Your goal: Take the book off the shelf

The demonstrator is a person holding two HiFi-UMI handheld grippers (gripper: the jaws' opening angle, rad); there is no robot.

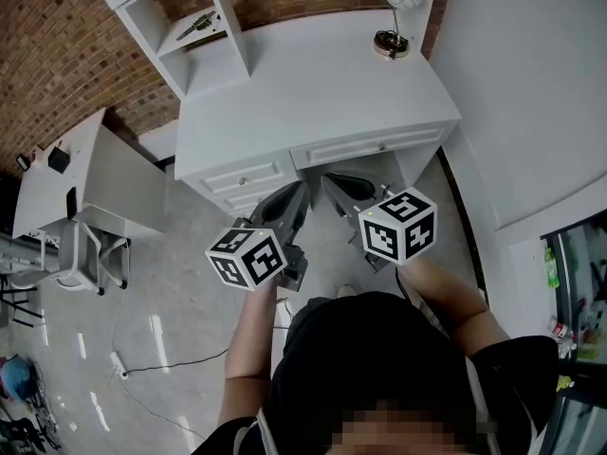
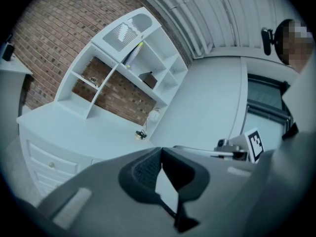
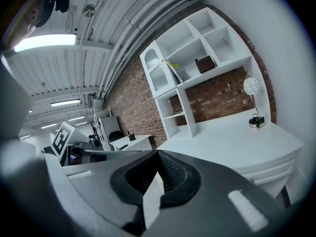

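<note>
The left claw [image 2: 160,151] and the right claw [image 3: 157,154] are both squeezed shut with nothing in them, likely because they are not near the book [image 3: 174,70] yet. It leans high up in the white shelf [image 2: 106,85], well away from them. The white desk [image 1: 313,93] holds a small lamp [image 1: 394,17]. A brick wall [image 1: 57,55] stands behind.

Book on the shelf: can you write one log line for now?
left gripper: shut, empty | right gripper: shut, empty | book: leaning on shelf, untouched
</note>
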